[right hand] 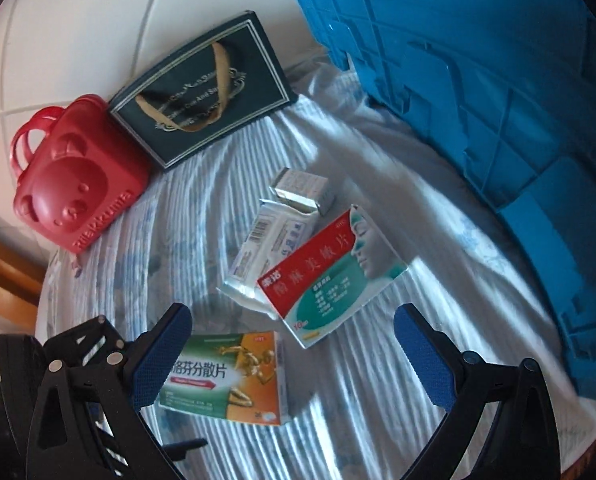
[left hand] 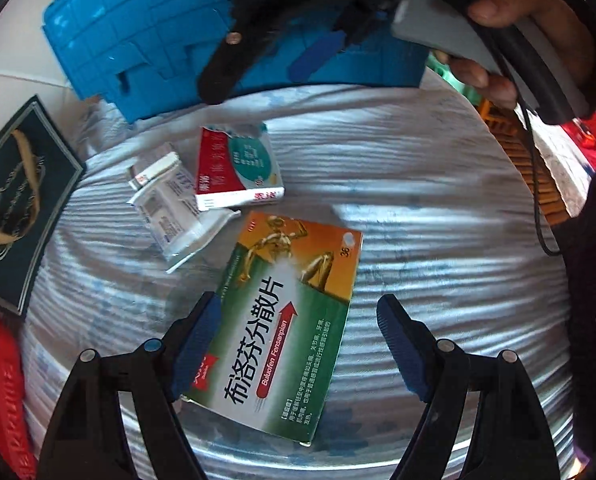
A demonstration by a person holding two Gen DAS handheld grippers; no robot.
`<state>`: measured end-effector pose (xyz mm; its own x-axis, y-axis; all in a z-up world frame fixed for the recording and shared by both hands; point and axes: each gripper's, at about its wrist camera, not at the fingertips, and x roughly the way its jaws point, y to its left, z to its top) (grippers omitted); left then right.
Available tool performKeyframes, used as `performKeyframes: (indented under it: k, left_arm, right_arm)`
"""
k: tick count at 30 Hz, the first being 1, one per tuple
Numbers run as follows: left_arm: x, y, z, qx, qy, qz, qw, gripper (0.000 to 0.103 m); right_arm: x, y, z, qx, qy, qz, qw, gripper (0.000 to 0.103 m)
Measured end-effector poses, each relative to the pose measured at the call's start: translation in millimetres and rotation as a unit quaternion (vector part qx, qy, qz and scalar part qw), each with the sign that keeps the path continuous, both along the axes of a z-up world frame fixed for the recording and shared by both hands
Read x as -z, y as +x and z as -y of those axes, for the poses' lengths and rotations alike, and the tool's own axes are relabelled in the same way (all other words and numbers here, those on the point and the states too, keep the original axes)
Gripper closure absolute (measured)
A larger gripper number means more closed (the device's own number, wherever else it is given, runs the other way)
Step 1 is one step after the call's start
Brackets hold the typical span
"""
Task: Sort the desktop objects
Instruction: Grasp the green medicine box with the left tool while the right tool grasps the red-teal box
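Observation:
A green and orange medicine box [left hand: 285, 320] lies flat on the striped cloth [left hand: 418, 208]. My left gripper [left hand: 298, 316] is open just above it, jaws wide, left pad at the box's edge. Beyond it lie a red and teal medicine box [left hand: 237, 168] and a white and silver carton [left hand: 169, 204]. In the right wrist view my right gripper [right hand: 293, 328] is open and empty, over the green box [right hand: 233, 376] and the red and teal box [right hand: 330, 268], with the white carton [right hand: 273, 240] behind. The right gripper also shows from the left wrist view [left hand: 273, 40].
A blue plastic crate [right hand: 498, 100] stands at the back [left hand: 157, 32]. A dark green gift bag [right hand: 205, 88] and a red bear-shaped basket [right hand: 73, 184] sit at the left. A woven mat [left hand: 534, 168] lies at the right.

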<state>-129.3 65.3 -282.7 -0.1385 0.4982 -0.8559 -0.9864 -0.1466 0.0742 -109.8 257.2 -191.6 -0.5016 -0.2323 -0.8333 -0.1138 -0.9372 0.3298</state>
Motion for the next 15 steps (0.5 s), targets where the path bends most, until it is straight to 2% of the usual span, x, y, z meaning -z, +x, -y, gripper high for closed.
performKeyframes:
  k: [4, 5, 8, 10, 12, 15]
  left_arm:
    - [19.6, -6.4, -5.3, 0.056, -0.016, 0.018, 0.9982, 0.023]
    - [19.9, -7.2, -4.0, 0.065, -0.005, 0.009, 0.9978, 0.023]
    - [17.5, -15.2, -3.0, 0.085, 0.008, 0.027, 0.996, 0.023]
    - [18.0, -18.4, -2.0, 0.093, 0.016, 0.021, 0.9954, 0.023]
    - [18.0, -19.1, -0.3, 0.103, 0.023, 0.017, 0.9943, 0.023]
    - [18.6, -20.8, 1.9, 0.1, 0.041, 0.022, 0.9939, 0.023]
  right_arm:
    - [26.2, -24.3, -5.4, 0.05, -0.007, 0.038, 0.998, 0.0]
    - [32.4, -30.1, -8.1, 0.067, -0.014, 0.047, 0.997, 0.0]
    - [51.5, -45.6, -15.6, 0.117, -0.027, 0.077, 0.99, 0.0]
    - [64.0, -53.2, -17.6, 0.139, -0.034, 0.099, 0.985, 0.0]
    - [71.8, -58.2, -17.3, 0.149, -0.042, 0.116, 0.981, 0.0]
    - [69.0, -70.8, -8.4, 0.132, -0.002, 0.112, 0.985, 0.001]
